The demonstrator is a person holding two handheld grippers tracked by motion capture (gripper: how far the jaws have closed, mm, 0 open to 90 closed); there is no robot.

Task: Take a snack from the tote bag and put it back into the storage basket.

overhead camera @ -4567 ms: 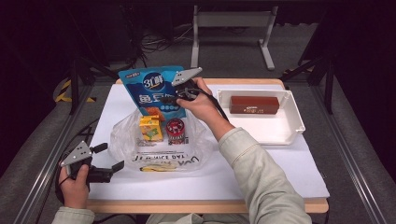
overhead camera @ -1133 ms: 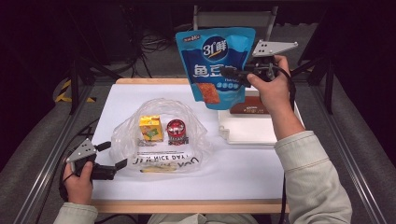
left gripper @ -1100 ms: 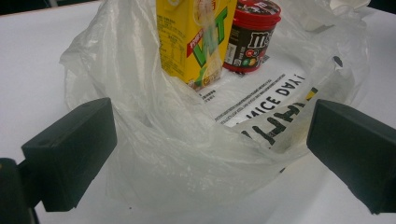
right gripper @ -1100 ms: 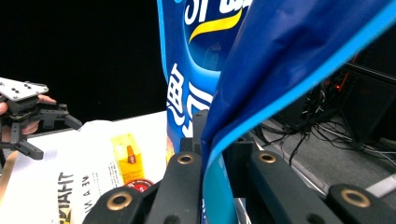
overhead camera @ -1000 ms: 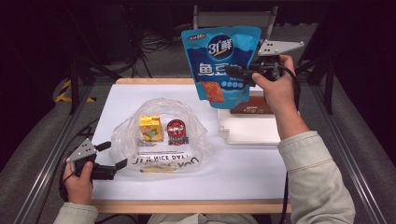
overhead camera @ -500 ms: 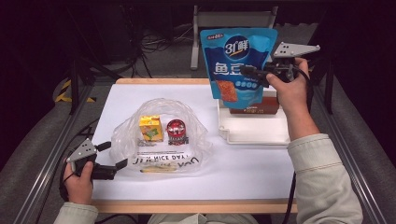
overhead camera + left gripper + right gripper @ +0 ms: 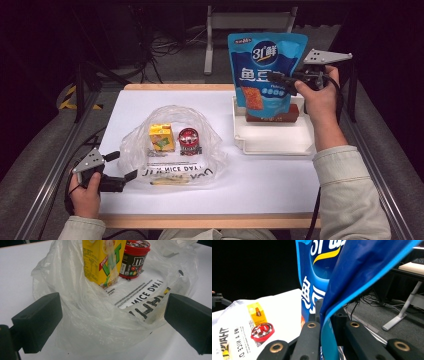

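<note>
While my right gripper (image 7: 280, 80) stays clamped on the right edge of the blue snack pouch (image 7: 265, 75), I've carried it off the plastic bag (image 7: 172, 145) side and across to the white tray (image 7: 272, 142). A second ago the pouch hung left of the tray; now it hangs straight below my jaws over the tray's far end, its bottom edge in front of the brown box (image 7: 272, 116) lying there. In the right gripper view the blue film (image 7: 362, 272) is pinched tight between my jaws, so the grip looks solid.

My left gripper (image 7: 122, 167) hasn't moved: jaws spread wide, holding nothing, parked at the near-left rim of the plastic bag, bag film (image 7: 100, 322) bulging between them without being pinched. Just beyond it, inside the bag, stand the yellow drink carton (image 7: 161, 137) and the red candy tub (image 7: 189, 141).

Meaning: transfer nearly done, I judge lowering and release into the tray come next, beside the brown box.
</note>
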